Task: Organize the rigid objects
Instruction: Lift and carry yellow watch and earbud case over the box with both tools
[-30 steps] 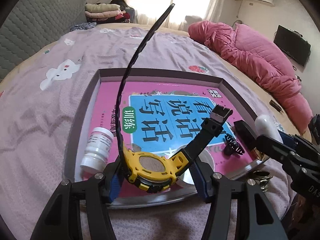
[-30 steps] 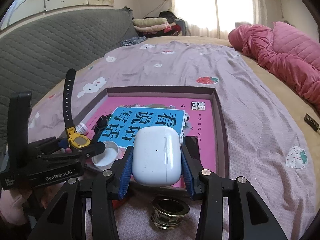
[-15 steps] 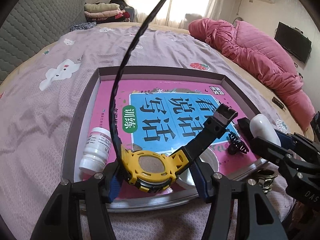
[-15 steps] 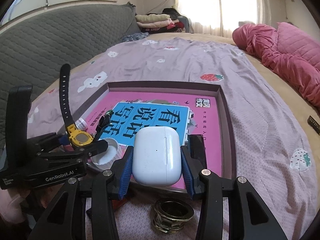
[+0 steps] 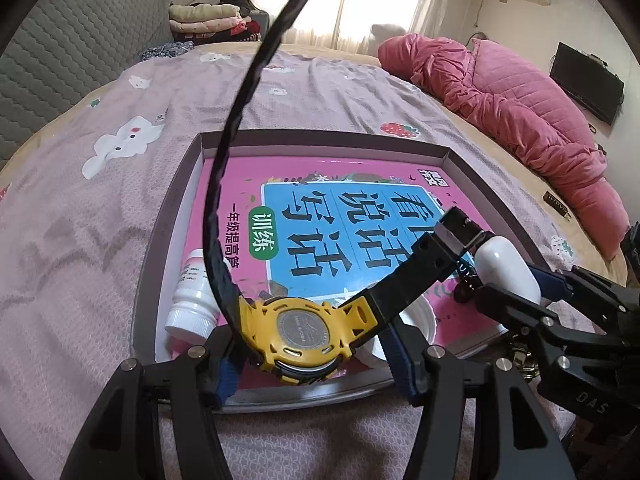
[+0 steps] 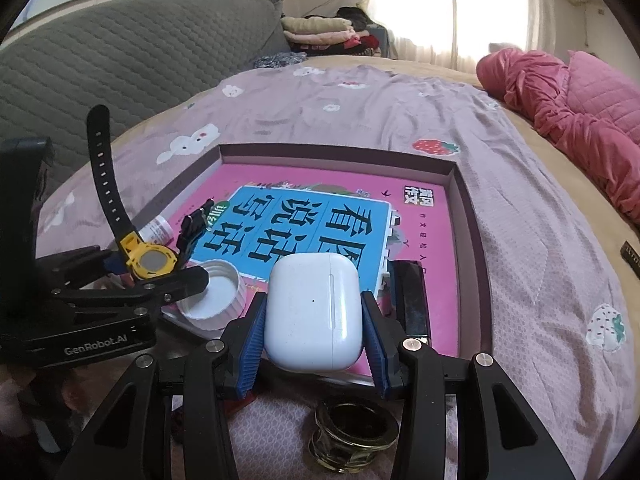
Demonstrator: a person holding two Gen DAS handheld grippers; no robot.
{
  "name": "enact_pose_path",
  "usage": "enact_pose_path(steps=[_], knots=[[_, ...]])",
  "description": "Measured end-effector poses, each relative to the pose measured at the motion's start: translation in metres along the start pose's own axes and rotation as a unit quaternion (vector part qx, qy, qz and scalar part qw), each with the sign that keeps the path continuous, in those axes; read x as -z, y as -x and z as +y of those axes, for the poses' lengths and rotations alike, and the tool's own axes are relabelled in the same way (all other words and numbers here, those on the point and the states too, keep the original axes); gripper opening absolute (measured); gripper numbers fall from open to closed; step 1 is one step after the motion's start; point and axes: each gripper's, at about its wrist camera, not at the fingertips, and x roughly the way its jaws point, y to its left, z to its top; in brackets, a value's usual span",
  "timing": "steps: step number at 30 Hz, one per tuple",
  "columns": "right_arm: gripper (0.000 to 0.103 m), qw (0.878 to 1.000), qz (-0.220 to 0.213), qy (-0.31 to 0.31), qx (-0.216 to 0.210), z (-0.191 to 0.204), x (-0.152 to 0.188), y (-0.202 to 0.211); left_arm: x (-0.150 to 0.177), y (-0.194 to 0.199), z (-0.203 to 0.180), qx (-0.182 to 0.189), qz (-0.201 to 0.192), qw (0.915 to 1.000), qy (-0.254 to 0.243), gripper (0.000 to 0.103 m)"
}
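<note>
My left gripper (image 5: 312, 360) is shut on a yellow watch (image 5: 298, 332) with black straps, held over the near edge of the shallow box (image 5: 320, 138). It also shows in the right wrist view (image 6: 150, 260). My right gripper (image 6: 314, 336) is shut on a white earbud case (image 6: 314, 312), held above the box's near right part; the case also shows in the left wrist view (image 5: 506, 268). A pink and blue book (image 6: 316, 224) lies in the box.
In the box lie a white pill bottle (image 5: 192, 300), a white cap (image 6: 214, 294), a black clip (image 5: 464, 284) and a black block (image 6: 412, 300). A brass ring fitting (image 6: 354, 438) sits on the purple bedsheet (image 5: 80, 220) outside the box. A pink quilt (image 5: 500, 108) lies far right.
Both grippers have moved slightly forward over the box with their objects still held. The earbud case has come closer to the watch.
</note>
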Motion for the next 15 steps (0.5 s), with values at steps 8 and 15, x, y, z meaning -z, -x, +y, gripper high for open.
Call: enact_pose_path(steps=[8,15], knots=[[0.046,1.000,0.009,0.002,0.007,-0.002,-0.001,-0.010,0.000,-0.004,-0.002,-0.007,-0.001,1.0000,-0.006,0.061],[0.046,1.000,0.015,0.000,0.009,-0.003,0.000,-0.015,0.000,-0.005,-0.002,-0.003,0.000,1.0000,-0.008,0.062]])
